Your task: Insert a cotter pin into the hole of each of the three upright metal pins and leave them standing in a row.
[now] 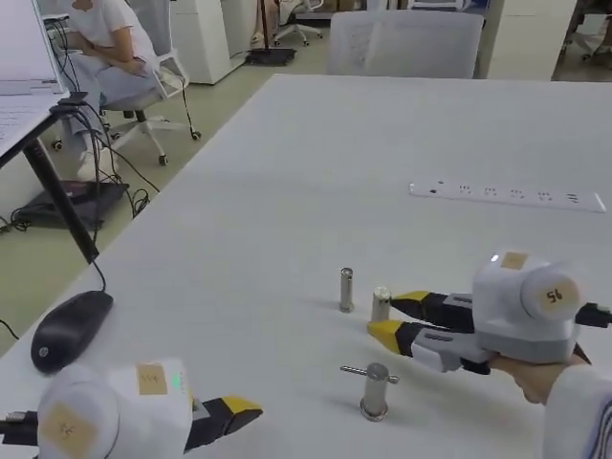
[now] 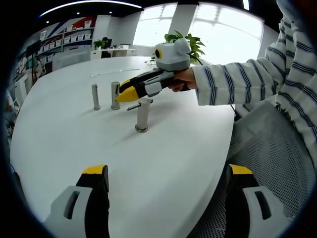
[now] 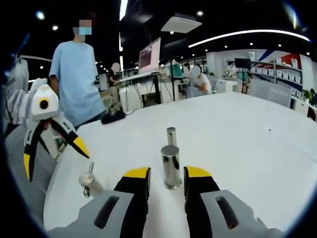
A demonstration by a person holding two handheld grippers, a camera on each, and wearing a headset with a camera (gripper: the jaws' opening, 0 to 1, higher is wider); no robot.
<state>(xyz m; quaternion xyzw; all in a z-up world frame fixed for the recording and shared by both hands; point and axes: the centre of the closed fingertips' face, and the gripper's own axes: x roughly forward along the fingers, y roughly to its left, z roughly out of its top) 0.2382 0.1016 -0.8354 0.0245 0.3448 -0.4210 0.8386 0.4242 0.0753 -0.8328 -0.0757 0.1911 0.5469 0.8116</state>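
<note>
We've got the right gripper (image 1: 387, 314) with a jaw on either side of the middle pin (image 1: 381, 304), and only slim gaps on both flanks. The far pin (image 1: 346, 289) stands just beyond, crowding that side. The near pin (image 1: 374, 390) with its cotter pin (image 1: 368, 372) jutting sideways blocks the lane beside the lower jaw. The left gripper (image 2: 167, 171) is spread wide, with bare table (image 1: 287, 172) ahead of it. The mouse (image 1: 70, 327) is at the left edge and the power strip (image 1: 507, 195) well back to the right
</note>
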